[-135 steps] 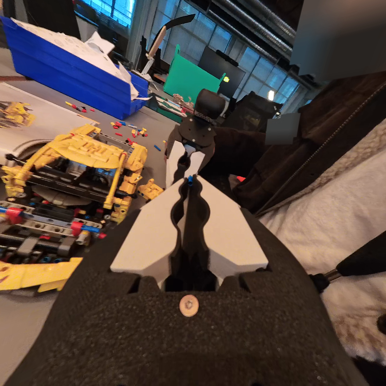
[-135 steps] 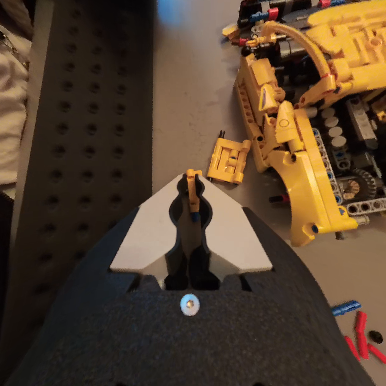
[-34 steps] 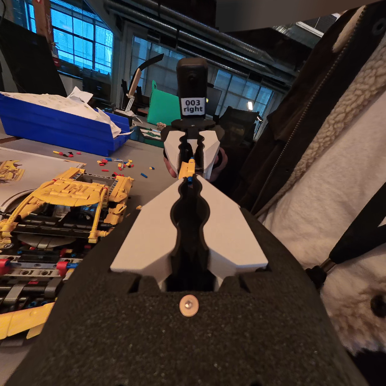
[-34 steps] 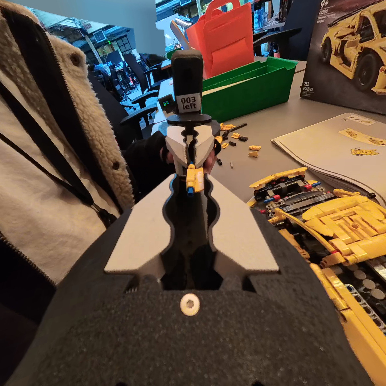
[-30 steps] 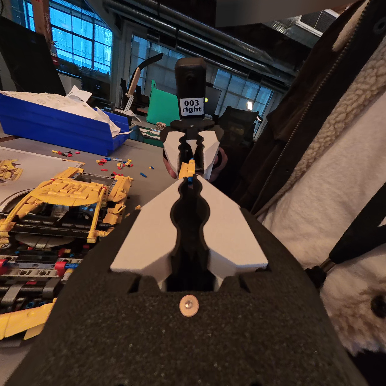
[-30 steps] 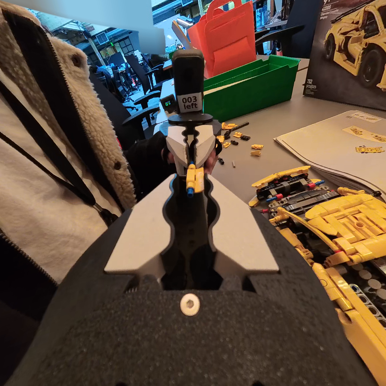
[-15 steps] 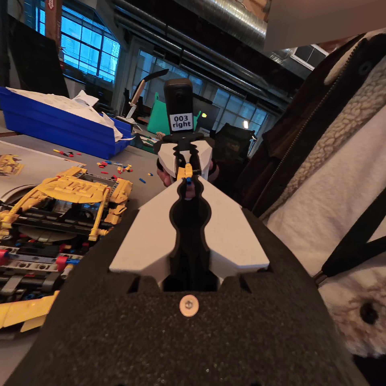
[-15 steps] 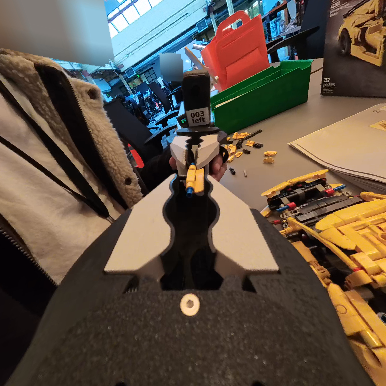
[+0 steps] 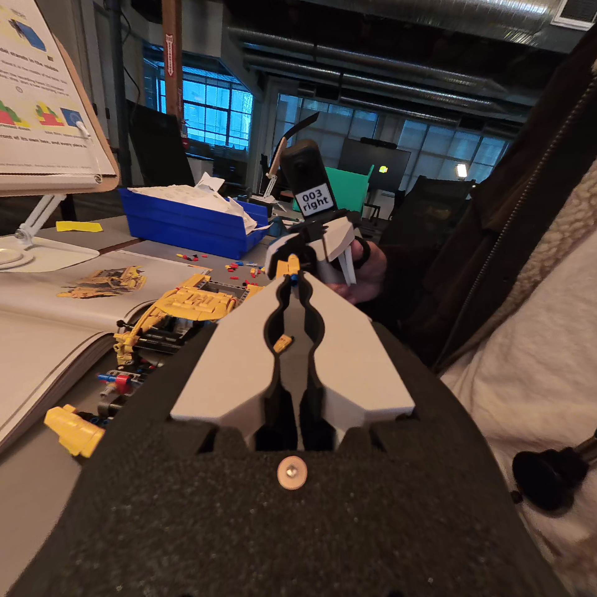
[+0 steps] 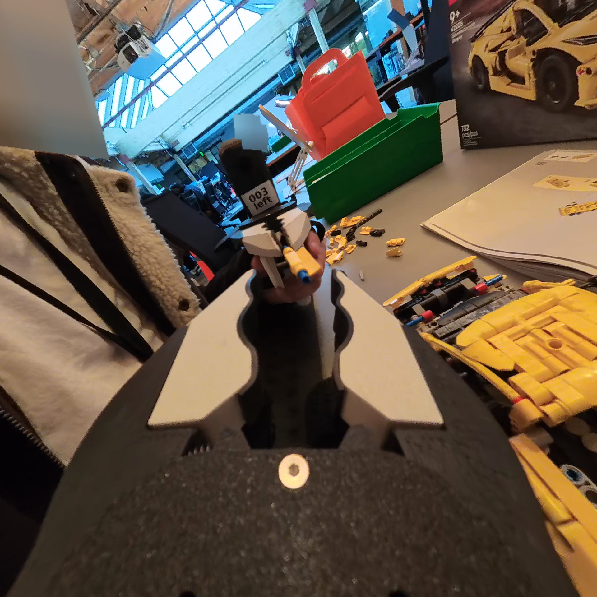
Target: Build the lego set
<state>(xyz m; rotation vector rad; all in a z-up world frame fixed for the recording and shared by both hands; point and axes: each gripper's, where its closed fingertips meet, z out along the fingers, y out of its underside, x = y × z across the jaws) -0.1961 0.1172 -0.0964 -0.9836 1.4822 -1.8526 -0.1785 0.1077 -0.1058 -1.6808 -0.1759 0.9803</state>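
My left gripper (image 9: 292, 282) is shut on the blue pin of a small yellow piece (image 9: 286, 266) and holds it in the air. In the right wrist view the left gripper (image 10: 284, 248) shows with that yellow piece (image 10: 302, 260) sticking out of its tips. My right gripper (image 10: 292, 274) is open and empty, its fingers spread on either side of the piece without touching it. It also shows in the left wrist view (image 9: 303, 258), tilted. The yellow car model (image 9: 193, 300) sits on the table below left, and lies to the right in the right wrist view (image 10: 517, 342).
An open instruction booklet (image 9: 64, 307) lies beside the car, a blue bin (image 9: 193, 223) behind it. Loose pieces (image 10: 349, 239) lie before a green bin (image 10: 371, 174), with an orange bag (image 10: 336, 106) and the set's box (image 10: 523, 71). The person's fleece jacket (image 10: 64, 323) is close. Less than 4 cm separates the two grippers' tips.
My right gripper has opened and let go of the yellow piece, which now stays in the left gripper alone. Both grippers have tilted and drawn slightly apart.
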